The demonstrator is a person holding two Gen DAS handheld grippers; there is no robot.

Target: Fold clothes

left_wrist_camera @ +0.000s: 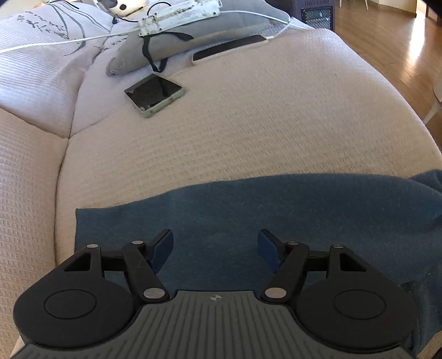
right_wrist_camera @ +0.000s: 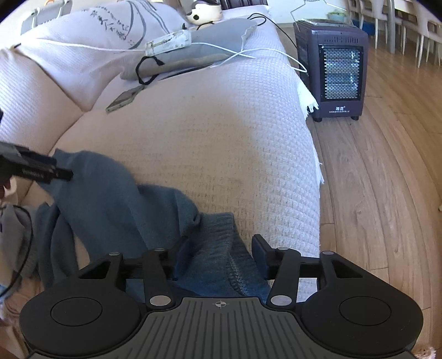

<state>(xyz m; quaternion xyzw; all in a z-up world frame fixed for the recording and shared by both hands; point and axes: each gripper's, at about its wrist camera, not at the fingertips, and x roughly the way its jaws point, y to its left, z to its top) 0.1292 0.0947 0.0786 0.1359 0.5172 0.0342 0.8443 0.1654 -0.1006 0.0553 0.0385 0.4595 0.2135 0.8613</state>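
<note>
A blue knitted garment (left_wrist_camera: 276, 210) lies across the near part of a cream sofa seat (left_wrist_camera: 248, 124). My left gripper (left_wrist_camera: 215, 244) hovers over a flat, smooth stretch of it, jaws wide apart and nothing pinched between them. In the right wrist view the same garment (right_wrist_camera: 116, 193) is bunched, and its ribbed hem (right_wrist_camera: 223, 248) runs between the fingers of my right gripper (right_wrist_camera: 222, 254). Those jaws stand apart and the pads do not press the cloth. The left gripper (right_wrist_camera: 59, 173) shows at the left edge, over the garment's far end.
A dark-screened phone (left_wrist_camera: 154, 94) and a second one (left_wrist_camera: 229, 49) lie further up the seat. A grey pillow (left_wrist_camera: 154, 49), a white power strip (left_wrist_camera: 179, 15) and cables lie beyond. A dark heater (right_wrist_camera: 337, 71) stands on the wooden floor (right_wrist_camera: 386, 193) right of the sofa.
</note>
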